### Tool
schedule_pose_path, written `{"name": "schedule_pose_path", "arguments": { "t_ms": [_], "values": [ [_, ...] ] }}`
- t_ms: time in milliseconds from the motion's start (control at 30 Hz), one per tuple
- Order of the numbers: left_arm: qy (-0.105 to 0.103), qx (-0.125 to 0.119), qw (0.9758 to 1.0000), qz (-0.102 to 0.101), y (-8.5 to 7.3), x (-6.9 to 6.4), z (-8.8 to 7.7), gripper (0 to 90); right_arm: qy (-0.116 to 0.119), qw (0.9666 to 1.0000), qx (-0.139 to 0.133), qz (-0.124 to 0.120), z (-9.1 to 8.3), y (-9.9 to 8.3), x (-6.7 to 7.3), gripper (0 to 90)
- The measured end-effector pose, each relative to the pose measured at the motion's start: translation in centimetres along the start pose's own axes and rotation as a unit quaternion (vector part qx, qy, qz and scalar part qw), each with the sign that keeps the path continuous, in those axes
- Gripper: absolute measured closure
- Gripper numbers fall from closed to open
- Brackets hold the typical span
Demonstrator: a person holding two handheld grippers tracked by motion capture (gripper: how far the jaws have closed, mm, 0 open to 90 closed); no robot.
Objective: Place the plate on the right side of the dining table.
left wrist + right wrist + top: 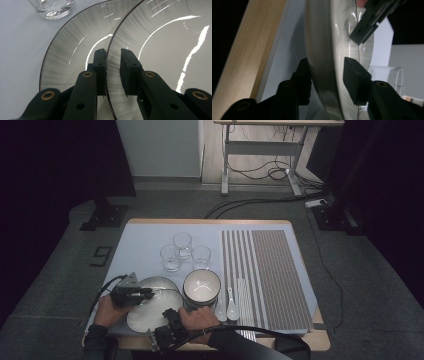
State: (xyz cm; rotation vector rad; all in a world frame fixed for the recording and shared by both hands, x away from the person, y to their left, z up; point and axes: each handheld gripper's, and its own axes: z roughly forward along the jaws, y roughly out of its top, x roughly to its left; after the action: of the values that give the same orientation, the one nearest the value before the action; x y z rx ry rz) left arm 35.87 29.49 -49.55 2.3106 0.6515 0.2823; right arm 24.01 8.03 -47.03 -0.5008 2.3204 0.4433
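From the high view, your left gripper (145,294) lies over the left rim of the top plate (157,307), a pale, glossy round plate at the near left of the table (145,232). Your right gripper (169,320) comes at the same plate from its near edge, right beside your right hand (197,317). Just right of the plates stands a stack of white bowls (201,287) with dark rims, and two white spoons (227,309) lie beside them. Three clear glasses (184,251) stand behind, and a striped mat (265,275) covers the right side of the pale blue tabletop.

In the left gripper view, your left gripper (113,72) has its black pads clamped on the thin dark rim of the top plate (160,50), one pad under it, one over. That plate is tilted up off the lower plate (72,57). Both are smooth, with fine brushed grey streaks running outward and bright glints. The thick base of a glass (52,7) stands at the top left.

In the right gripper view, your right gripper (325,80) straddles the plate (329,50) edge-on: its rounded rim runs between the jaws. The left pad looks to be against it, while the right pad stands a little off, so it is not yet clamped. The left gripper (372,20) pinches the far rim. The wooden table edge (249,50) runs along the left.
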Motion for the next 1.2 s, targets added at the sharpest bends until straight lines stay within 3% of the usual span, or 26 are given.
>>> {"name": "schedule_pose_path", "arguments": {
  "t_ms": [133, 267, 367, 533, 700, 767, 967, 1067, 1200],
  "values": [
    [0.0, 0.002, 1.0, 0.0, 0.0, 0.0, 0.0, 74.7, -0.02, 0.9992, -0.006, -0.035, 0.1, 0.3, 0.6, 71.1],
    [0.001, 0.002, 1.0, -0.001, 0.1, 0.0, 0.1, 73.2, -0.032, 0.9982, -0.006, -0.051, 0.1, 0.5, 1.1, 72.6],
    [0.0, 0.006, 1.0, -0.005, 0.2, 0.2, 0.3, 66.9, -0.041, 0.9972, -0.008, -0.062, 0.1, 0.6, 1.2, 73.4],
    [0.028, 0.007, 0.9995, -0.013, 0.2, 0.4, 0.0, 58.1, -0.054, 0.9954, -0.001, -0.08, 0.4, 0.8, 1.6, 73.6],
    [0.051, -0.004, 0.9984, -0.023, 0.2, 0.7, -0.8, 52.4, -0.053, 0.9956, 0.001, -0.078, 0.4, 0.8, 1.4, 73.3],
    [0.074, 0.002, 0.9969, -0.024, 0.2, 0.7, -1.2, 46.8, -0.056, 0.9952, 0.003, -0.08, 0.4, 0.8, 1.4, 73.3],
    [0.09, -0.008, 0.9941, -0.06, 0.1, 1.5, -2.3, 31.3, -0.068, 0.9947, 0.006, -0.077, 0.2, 0.7, 0.9, 73.3],
    [0.109, -0.028, 0.9909, -0.074, -0.3, 1.9, -3.3, 25.6, -0.07, 0.9943, 0.003, -0.081, 0.1, 0.6, 0.6, 73.2],
    [0.14, -0.047, 0.9847, -0.092, -1.2, 2.5, -4.7, 16.8, -0.074, 0.9936, 0.003, -0.085, -0.1, 0.6, 0.4, 73.2]
  ]
}}
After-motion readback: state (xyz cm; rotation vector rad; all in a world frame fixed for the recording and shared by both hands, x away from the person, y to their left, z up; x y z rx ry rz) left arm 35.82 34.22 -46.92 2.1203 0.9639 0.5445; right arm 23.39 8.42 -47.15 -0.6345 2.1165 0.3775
